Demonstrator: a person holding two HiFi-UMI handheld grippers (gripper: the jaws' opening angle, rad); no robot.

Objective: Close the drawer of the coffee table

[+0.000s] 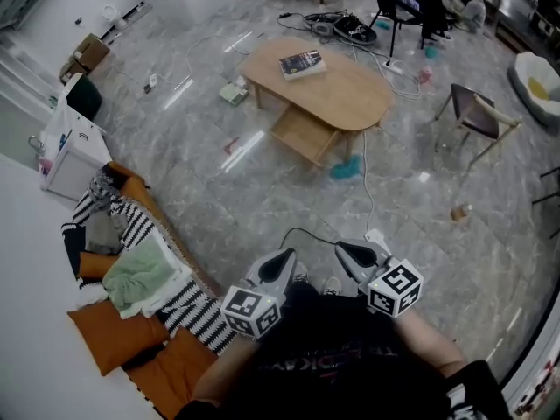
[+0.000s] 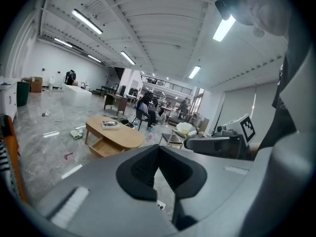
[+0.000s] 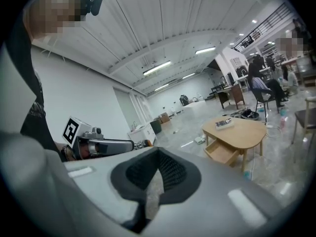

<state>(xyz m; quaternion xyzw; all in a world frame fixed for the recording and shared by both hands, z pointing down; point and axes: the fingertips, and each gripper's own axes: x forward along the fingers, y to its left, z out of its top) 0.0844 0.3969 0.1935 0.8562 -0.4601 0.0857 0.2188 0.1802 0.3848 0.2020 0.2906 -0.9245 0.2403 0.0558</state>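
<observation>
Far across the grey floor [image 1: 262,208] stands the coffee table [image 1: 319,86], its drawer [image 1: 302,136] pulled open under the tabletop [image 1: 354,93]; the left tongs [image 1: 282,262] and right tongs [image 1: 350,254] hover side by side, both fully closed and empty; the rigid wooden drawer probably slides lightly under a flat push on its front panel.

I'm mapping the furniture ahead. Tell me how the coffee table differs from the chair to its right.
The coffee table is light wood all over; the chair has a dark seat on a pale frame. The table is larger than the chair. The table bears a book and its drawer stands pulled out; the chair's seat looks bare. Both stand on the grey floor.
</observation>
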